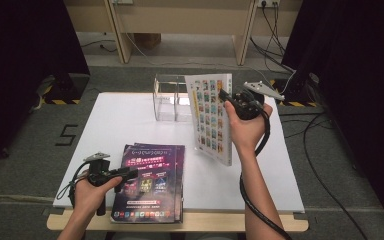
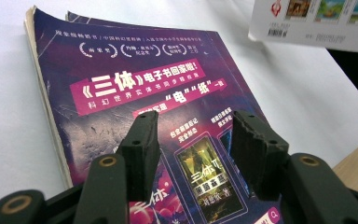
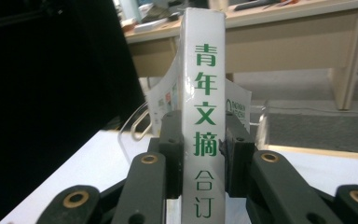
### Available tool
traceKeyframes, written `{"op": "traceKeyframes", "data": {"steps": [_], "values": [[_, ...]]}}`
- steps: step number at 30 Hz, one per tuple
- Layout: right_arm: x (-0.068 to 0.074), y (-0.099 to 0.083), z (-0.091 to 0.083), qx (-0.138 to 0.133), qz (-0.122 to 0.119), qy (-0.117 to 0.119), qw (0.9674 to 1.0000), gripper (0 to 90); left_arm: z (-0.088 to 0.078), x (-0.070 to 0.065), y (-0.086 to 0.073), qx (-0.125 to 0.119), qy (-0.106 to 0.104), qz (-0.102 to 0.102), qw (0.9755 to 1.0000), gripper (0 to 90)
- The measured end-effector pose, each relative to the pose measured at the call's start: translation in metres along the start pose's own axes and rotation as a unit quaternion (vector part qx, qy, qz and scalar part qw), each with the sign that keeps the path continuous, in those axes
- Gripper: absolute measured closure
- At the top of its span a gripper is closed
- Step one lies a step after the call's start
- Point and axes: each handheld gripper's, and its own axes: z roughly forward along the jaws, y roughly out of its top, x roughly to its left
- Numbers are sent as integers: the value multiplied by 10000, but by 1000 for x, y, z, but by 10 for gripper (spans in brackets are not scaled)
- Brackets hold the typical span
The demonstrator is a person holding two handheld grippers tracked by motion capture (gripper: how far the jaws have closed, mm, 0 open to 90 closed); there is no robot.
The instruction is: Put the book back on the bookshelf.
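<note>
White and thick, the book (image 1: 211, 117) hangs in the air over the right half of the table (image 1: 130, 117), clamped at its spine by your right gripper (image 1: 226, 98). In the high view its cover, a grid of small colour pictures, faces the camera and the book stands nearly upright, tilted a little, with its lower corner clear of the tabletop. In the right gripper view the two black jaws press on either side of the spine (image 3: 204, 107), which carries green characters running down it, so that grip is clenched on the book. Just behind the book stands a clear acrylic holder (image 1: 170, 97) at the far middle of the table; from these views you cannot tell whether the book touches it. Your left gripper (image 1: 130, 173) sits low at the near left, over the purple magazines (image 1: 152, 182), a small stack lying flat by the near edge. In the left gripper view its jaws stand apart with nothing between them, the top magazine's cover (image 2: 135, 93) showing through the gap, so that tool is released. A corner of the white book shows at the upper right of that same view.
</note>
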Motion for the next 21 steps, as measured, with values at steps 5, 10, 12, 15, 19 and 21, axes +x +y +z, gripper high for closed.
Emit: {"op": "traceKeyframes", "data": {"steps": [5, 10, 12, 15, 19, 21], "values": [[-4, 5, 3, -80, 136, 28, 9999, 741, 1, 2, 0, 29, -5, 20, 10000, 508], [2, 12, 10, -7, 252, 712, 9971, 741, 3, 5, -1, 52, 8, -10, 10000, 507], [0, 15, 16, 7, 265, 784, 9966, 741, 3, 5, -2, 51, 13, -8, 10000, 506], [-4, 17, 22, 10, 278, 771, 9966, 741, 3, 6, -3, 41, 13, -18, 10000, 506], [-9, 21, 32, 1, 173, 633, 9978, 741, 4, 7, -4, 81, 8, -41, 10000, 505], [-12, 23, 34, -50, 94, 461, 9989, 741, 5, 7, -4, 91, -1, -50, 9999, 505]]}}
